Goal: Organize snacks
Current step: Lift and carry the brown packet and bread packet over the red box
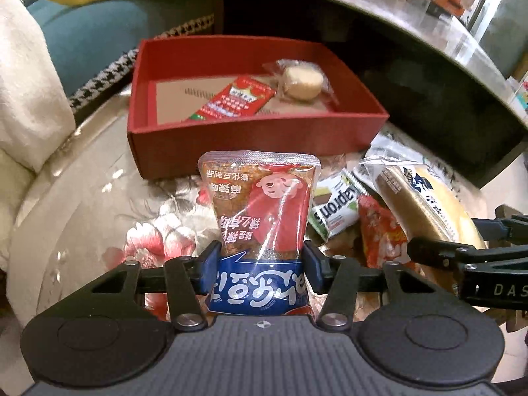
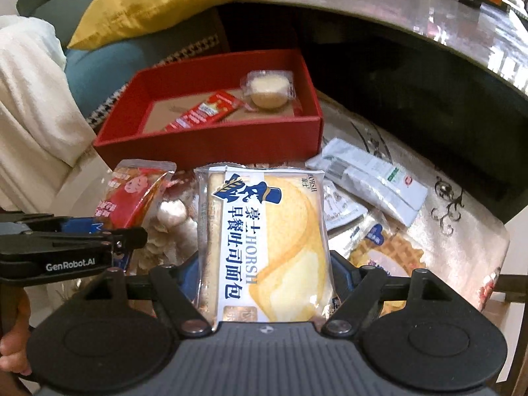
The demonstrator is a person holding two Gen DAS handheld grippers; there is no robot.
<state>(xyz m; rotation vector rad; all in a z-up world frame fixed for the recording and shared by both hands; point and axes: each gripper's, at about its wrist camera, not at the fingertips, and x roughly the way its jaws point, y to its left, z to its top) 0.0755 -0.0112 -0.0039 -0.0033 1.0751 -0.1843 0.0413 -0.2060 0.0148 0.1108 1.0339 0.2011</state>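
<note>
Two packs held | left gripper (image 1: pixel 260 260) fingers pinched bean snack pouch (image 1: pixel 260 204) | right gripper (image 2: pixel 264 277) fingers pinched toast bread pack (image 2: pixel 267 241) | red box (image 1: pixel 250 138) at twelve o'clock of both, left nearer.

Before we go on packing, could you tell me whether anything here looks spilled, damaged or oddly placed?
Nothing looks spilled or torn. The red box holds only a red sachet lying askew and a wrapped round cake; several packets lie jumbled beside it on the table.

Red-blue snack pouch (image 1: pixel 260 211) and toast bread pack (image 2: pixel 267 247) raised before red box (image 1: pixel 250 138).
</note>
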